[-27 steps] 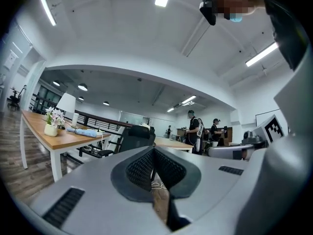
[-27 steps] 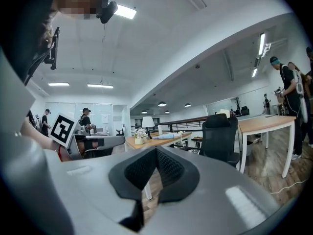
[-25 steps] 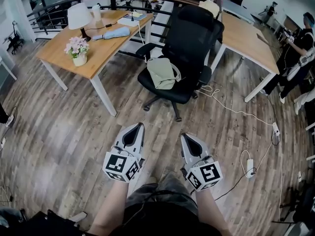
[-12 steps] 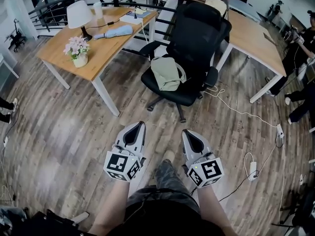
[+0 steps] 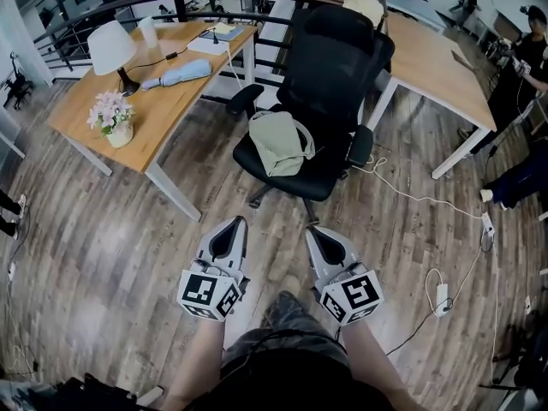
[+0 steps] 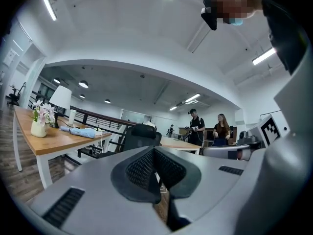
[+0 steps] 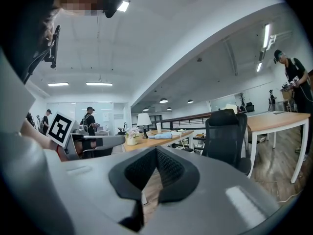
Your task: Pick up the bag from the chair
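A pale green bag lies on the seat of a black office chair, its strap draped to the right. Both grippers are held low in front of me, well short of the chair and apart from the bag. My left gripper is shut with nothing in it, and my right gripper beside it is shut and empty too. In the left gripper view the gripper points toward the chair. In the right gripper view the gripper has the chair off to its right.
A wooden desk left of the chair carries a lamp, a flower pot and a blue bundle. A second desk stands right. White cables and a power strip lie on the floor. People stand far right.
The view has come closer to the chair, so the chair and bag now sit nearer the grippers. Both grippers stay shut and side by side.
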`<state>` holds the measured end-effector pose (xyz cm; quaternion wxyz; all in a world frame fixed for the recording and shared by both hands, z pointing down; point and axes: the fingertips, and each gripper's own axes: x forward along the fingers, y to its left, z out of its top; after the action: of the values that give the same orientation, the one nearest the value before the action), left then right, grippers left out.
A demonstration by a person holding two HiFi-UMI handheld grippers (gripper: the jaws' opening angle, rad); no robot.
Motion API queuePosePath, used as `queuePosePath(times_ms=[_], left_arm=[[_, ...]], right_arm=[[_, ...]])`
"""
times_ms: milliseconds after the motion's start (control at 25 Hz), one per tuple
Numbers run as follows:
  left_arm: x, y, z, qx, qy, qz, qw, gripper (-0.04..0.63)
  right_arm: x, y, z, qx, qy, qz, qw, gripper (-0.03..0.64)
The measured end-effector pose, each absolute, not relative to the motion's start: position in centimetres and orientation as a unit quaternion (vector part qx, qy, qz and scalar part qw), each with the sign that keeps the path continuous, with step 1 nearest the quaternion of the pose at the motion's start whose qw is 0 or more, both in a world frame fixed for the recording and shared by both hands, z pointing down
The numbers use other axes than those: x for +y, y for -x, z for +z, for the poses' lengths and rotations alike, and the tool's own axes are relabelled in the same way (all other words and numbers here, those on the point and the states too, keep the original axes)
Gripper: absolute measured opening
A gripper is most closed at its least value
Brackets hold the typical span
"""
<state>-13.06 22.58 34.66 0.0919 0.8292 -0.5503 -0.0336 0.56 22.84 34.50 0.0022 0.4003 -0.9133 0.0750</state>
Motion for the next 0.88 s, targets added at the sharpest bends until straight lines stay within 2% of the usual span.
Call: queuePosePath(times_ms=[480, 880], left_arm=[[15.9, 10.8, 34.2, -0.536, -0.84, 0.014, 0.078, -0.006], [9.6, 6.9, 33.3, -0.511, -0.857, 0.009, 0.065, -0.006]], right_arm=[[15.9, -1.8, 34.7, -0.913, -0.399, 0.089, -0.017, 0.008], [10.4, -5.5, 33.9, -0.902, -0.423, 0.076, -0.032, 0.008]])
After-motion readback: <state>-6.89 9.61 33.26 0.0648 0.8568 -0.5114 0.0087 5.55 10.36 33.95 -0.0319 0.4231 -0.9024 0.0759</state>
